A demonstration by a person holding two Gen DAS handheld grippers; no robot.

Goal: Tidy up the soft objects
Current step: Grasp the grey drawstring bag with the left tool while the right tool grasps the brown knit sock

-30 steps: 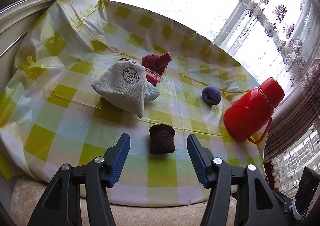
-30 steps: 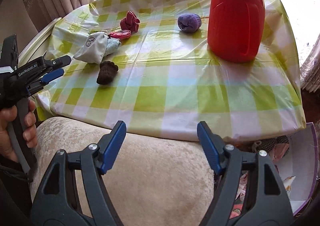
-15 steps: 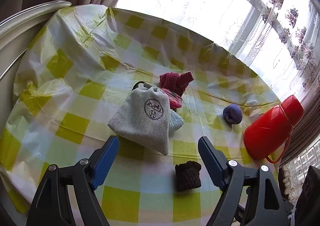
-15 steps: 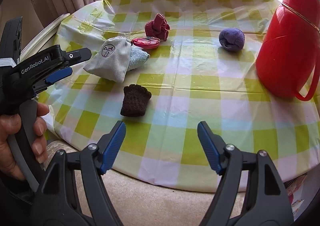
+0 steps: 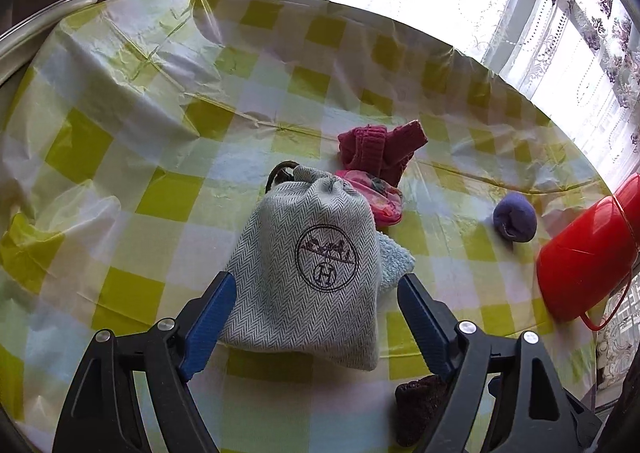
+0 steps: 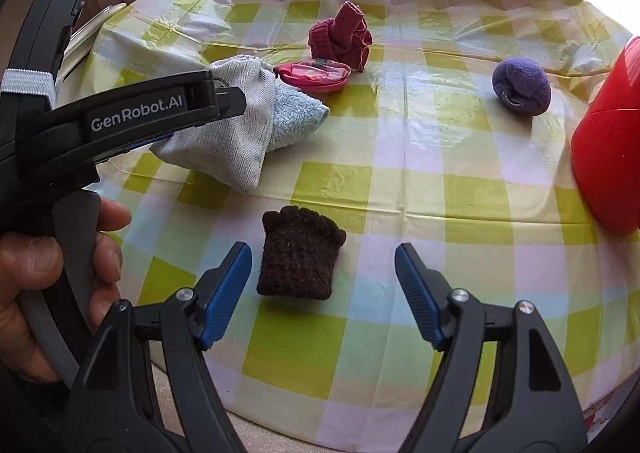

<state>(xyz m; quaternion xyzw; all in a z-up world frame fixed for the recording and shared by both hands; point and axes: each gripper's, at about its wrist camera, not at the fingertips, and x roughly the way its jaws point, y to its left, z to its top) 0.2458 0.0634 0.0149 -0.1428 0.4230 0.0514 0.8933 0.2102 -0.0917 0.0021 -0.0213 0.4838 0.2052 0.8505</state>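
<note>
Both claws moved in since a second ago: left onto the pouch, right onto the brown knit.

Left claw (image 5: pixel 312 323) spread wide, grey pouch (image 5: pixel 312 273) between its pads, not pinched; blue cloth (image 6: pixel 294 119) tucked under the pouch. Right claw (image 6: pixel 323 295) spread too, brown knit piece (image 6: pixel 298 257) lying on the desk (image 6: pixel 400 181) between its tips. Behind: pink pouch (image 6: pixel 314 73), maroon knit (image 6: pixel 342 39), purple sock ball (image 6: pixel 520 87), red jug (image 6: pixel 608 157) far right.

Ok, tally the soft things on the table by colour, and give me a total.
Grey drawstring pouch: 1
Light blue towel: 1
Pink pouch: 1
Maroon knit piece: 1
Purple sock ball: 1
Dark brown knit piece: 1
Total: 6
</note>
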